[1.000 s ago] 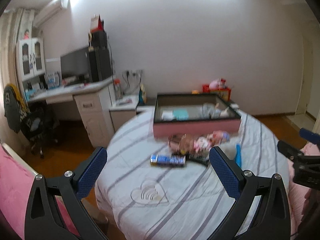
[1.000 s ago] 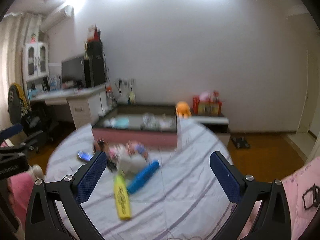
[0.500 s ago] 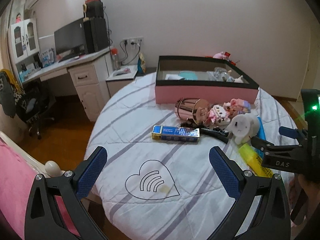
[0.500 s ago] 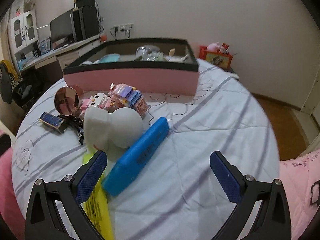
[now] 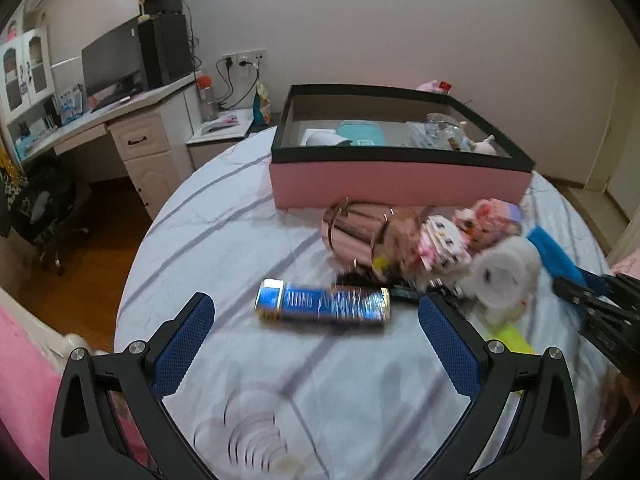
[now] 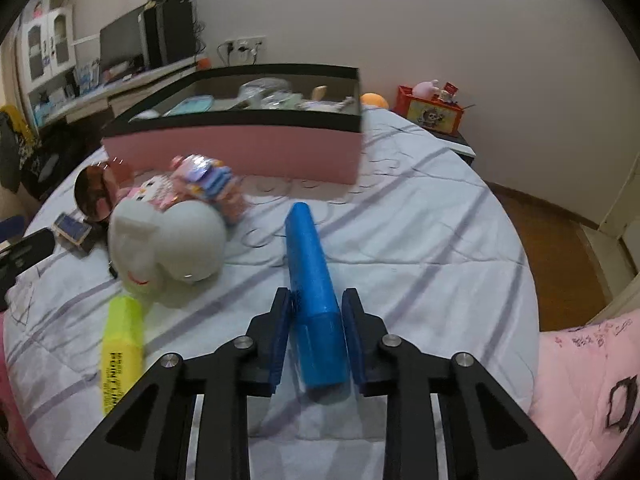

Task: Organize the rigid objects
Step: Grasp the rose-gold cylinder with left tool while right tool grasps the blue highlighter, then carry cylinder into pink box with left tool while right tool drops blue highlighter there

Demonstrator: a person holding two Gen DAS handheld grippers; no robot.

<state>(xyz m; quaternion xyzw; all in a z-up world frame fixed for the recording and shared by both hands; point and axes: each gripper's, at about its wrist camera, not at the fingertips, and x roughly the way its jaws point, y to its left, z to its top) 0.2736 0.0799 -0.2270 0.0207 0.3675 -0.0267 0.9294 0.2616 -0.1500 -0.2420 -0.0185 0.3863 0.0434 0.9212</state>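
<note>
Clamping my right gripper [image 6: 316,320] on the blue tube [image 6: 314,280] lying on the bed [image 6: 420,240]; white plush [image 6: 168,256] and yellow marker [image 6: 120,344] crowd its left. My left gripper [image 5: 316,344] hangs open above the blue box [image 5: 324,306].

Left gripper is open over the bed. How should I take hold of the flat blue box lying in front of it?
Grip the blue box across its narrow width near the middle, coming from above. It lies flat with its long sides facing toward and away from the left gripper, so turn the gripper crosswise first.
</note>
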